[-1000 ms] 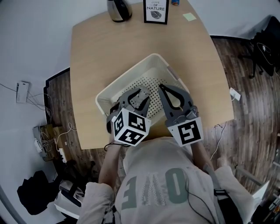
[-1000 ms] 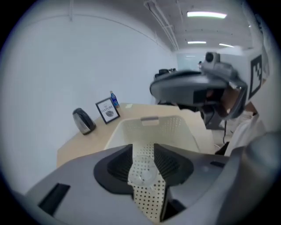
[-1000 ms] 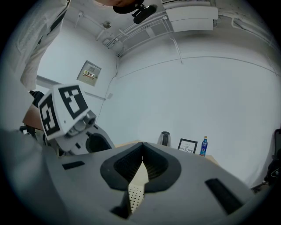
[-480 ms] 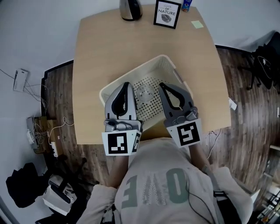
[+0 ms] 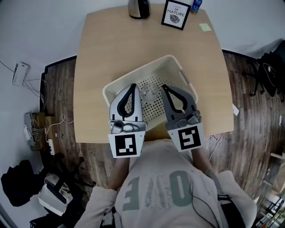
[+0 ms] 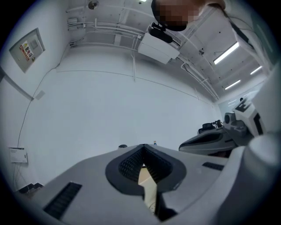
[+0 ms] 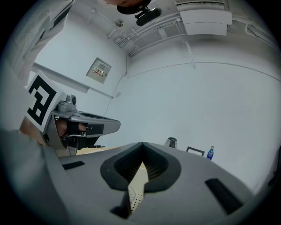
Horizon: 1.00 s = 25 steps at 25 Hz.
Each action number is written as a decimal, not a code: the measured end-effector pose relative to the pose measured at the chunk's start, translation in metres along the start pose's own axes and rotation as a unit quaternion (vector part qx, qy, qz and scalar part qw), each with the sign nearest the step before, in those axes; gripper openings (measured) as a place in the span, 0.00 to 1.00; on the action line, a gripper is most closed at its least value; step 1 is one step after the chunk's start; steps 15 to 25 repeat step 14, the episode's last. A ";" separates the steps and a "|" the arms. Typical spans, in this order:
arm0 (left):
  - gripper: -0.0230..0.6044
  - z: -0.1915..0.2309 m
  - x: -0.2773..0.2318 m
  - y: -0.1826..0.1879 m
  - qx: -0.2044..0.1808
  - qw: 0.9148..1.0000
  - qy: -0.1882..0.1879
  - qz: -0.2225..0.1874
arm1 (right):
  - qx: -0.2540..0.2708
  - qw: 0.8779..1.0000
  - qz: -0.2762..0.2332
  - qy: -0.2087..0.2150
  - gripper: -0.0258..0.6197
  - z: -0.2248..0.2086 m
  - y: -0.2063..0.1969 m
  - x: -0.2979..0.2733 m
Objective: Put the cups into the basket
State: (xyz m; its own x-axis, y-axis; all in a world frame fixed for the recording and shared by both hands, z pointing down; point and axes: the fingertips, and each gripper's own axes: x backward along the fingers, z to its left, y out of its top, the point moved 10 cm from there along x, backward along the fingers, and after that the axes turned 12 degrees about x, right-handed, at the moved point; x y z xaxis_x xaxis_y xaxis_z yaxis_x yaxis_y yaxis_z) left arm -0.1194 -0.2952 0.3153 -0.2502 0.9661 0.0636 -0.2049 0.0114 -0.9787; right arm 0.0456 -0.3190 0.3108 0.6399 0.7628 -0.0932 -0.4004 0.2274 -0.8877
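A cream perforated basket (image 5: 178,73) stands on the wooden table. A clear cup (image 5: 148,92) lies on its floor between my two grippers. My left gripper (image 5: 132,85) hovers over the basket's near left part, jaws shut with nothing between them. My right gripper (image 5: 163,87) hangs beside it on the right, shut and empty too. In the left gripper view the left gripper (image 6: 143,147) points at a white wall, with a sliver of basket (image 6: 149,189) in the gap. The right gripper (image 7: 142,144) looks the same way, above the basket (image 7: 136,197).
At the table's far edge stand a metal kettle (image 5: 139,8), a framed print (image 5: 177,14) and a small blue bottle (image 5: 196,5), with a green sticky note (image 5: 205,27) nearby. Bare tabletop (image 5: 102,49) lies left of and behind the basket. Cables and a power strip lie on the floor at left.
A second ago the left gripper was open and tilted over the basket with the cup between its jaws. It has let go, straightened and shut; the cup now lies in the basket.
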 end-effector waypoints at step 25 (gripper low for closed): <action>0.05 0.016 0.007 -0.003 -0.003 1.000 0.018 0.014 | 0.001 1.000 0.003 -0.001 0.04 -0.002 -0.002 -0.001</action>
